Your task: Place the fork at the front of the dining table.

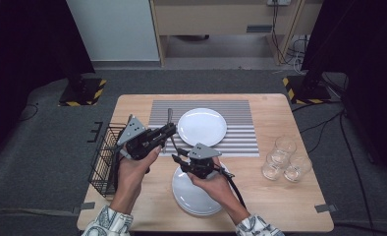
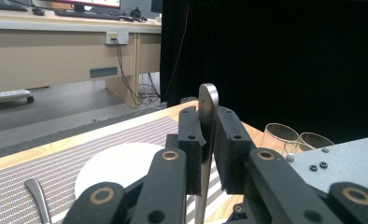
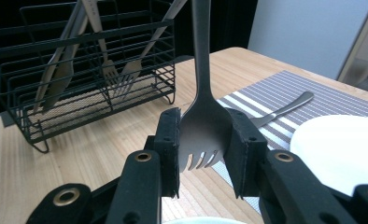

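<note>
The fork (image 3: 204, 126) stands upright between both grippers above the table (image 1: 270, 196). The right gripper (image 3: 203, 149) clamps its head, prongs pointing down between the jaws. The left gripper (image 2: 209, 140) has the handle end between its jaws, which sit slightly apart beside it; whether they press on it I cannot tell. The wire basket (image 3: 28, 60) holds more cutlery, forks among it, leaning upright.

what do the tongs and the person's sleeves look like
Both are black, blocky tongs with long black jaws: the left tongs and the right tongs. Brass-coloured rings mark the jaw pivots. Each carries a grey three-cornered plate on top. A black cable trails from the right one. The sleeves are pale with a dark pattern.
</note>
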{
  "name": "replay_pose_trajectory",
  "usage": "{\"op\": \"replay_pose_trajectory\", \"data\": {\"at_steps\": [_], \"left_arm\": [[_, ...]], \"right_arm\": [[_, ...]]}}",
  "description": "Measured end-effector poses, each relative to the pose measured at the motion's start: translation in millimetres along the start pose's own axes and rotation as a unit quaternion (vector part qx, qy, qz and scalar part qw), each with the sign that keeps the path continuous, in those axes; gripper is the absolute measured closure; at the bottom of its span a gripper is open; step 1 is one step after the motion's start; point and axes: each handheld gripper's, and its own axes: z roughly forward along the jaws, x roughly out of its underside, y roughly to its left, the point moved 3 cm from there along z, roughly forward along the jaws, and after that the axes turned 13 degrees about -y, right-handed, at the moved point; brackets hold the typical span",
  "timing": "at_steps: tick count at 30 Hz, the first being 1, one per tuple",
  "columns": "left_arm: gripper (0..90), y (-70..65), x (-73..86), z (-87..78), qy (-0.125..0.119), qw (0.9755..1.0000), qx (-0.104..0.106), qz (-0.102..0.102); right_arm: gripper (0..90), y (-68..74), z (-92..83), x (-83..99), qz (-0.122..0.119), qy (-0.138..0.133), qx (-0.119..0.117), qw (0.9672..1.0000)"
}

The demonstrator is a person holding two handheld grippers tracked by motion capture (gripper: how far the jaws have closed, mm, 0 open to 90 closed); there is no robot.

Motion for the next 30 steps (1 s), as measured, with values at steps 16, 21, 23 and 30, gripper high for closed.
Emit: {"op": "replay_pose_trajectory", "data": {"at_steps": [16, 21, 23, 30], "left_arm": [[84.4, -1.7, -1.0, -2.0, 0.004, 0.9999, -0.013, 0.011], [84.5, -1.2, -1.1, -2.3, 0.003, 0.9999, -0.011, 0.011], [84.3, -1.2, -0.9, -2.2, 0.003, 0.9999, -0.01, 0.012], [84.4, -1.2, -0.5, -2.3, 0.003, 0.9998, -0.015, 0.011]], "right_arm": [[67.8, 2.3, 1.3, 1.1, 0.001, -0.002, -0.002, 1.0], [67.8, 2.4, 1.2, 0.9, -0.004, -0.003, 0.002, 1.0], [67.9, 2.3, 1.0, 0.9, -0.002, -0.002, 0.002, 1.0], [67.8, 1.6, -0.4, 1.3, -0.001, -0.004, 0.005, 1.0]]}}
